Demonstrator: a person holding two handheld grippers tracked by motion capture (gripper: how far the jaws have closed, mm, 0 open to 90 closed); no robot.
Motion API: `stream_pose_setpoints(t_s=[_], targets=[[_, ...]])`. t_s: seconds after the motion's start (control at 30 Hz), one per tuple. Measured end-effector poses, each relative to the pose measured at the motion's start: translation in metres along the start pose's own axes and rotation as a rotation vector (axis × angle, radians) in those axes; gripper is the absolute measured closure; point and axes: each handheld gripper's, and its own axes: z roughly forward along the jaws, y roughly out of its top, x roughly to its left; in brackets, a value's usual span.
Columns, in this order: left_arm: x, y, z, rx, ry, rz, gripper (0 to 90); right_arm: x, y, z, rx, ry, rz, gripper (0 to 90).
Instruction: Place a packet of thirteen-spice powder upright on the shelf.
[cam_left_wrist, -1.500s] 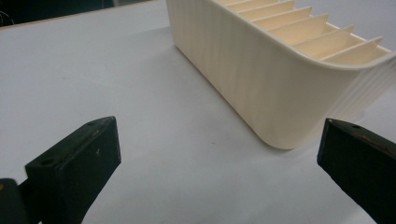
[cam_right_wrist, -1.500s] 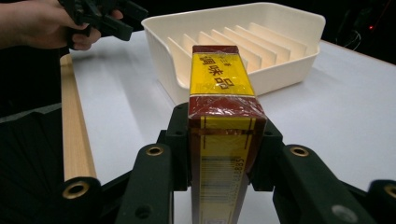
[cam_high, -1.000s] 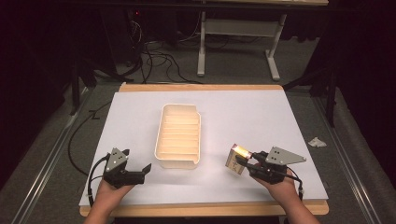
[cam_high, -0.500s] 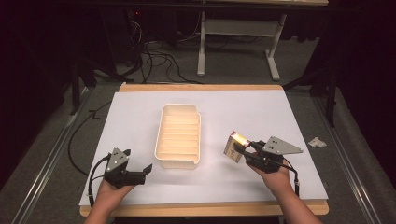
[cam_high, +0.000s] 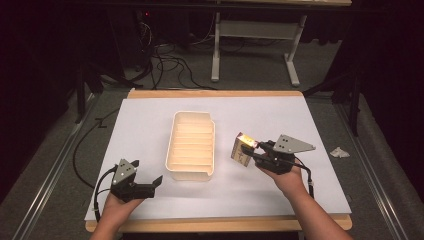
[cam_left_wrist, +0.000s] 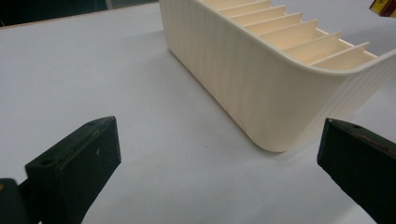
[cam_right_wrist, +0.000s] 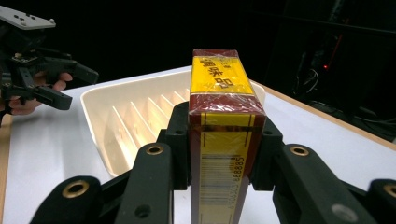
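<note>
White matte table (cam_high: 150, 125) bears ribbed cream tray (cam_high: 192, 172).

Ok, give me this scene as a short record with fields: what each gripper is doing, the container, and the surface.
right gripper: jaws shut on the box, held off the table, to the right of the tray
box: yellow and dark red, wrapped in clear film, barcode on one narrow face
left gripper: jaws open, nothing between them, near the tray's near left corner
tray: cream, ribbed walls, cross dividers, slots empty
table: white sheet over a wooden top
</note>
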Motion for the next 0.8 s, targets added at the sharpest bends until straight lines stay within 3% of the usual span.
stream_pose_setpoints(t_s=[0.6,0.8], targets=[[0.0,0.002,-0.002,-0.006,-0.005,-0.006,0.3,0.007,0.021,0.036,0.0,0.123,-0.033,68.3],[0.0,0.002,-0.002,-0.007,-0.007,-0.006,0.3,0.011,0.025,0.045,0.001,0.143,-0.035,68.3]])
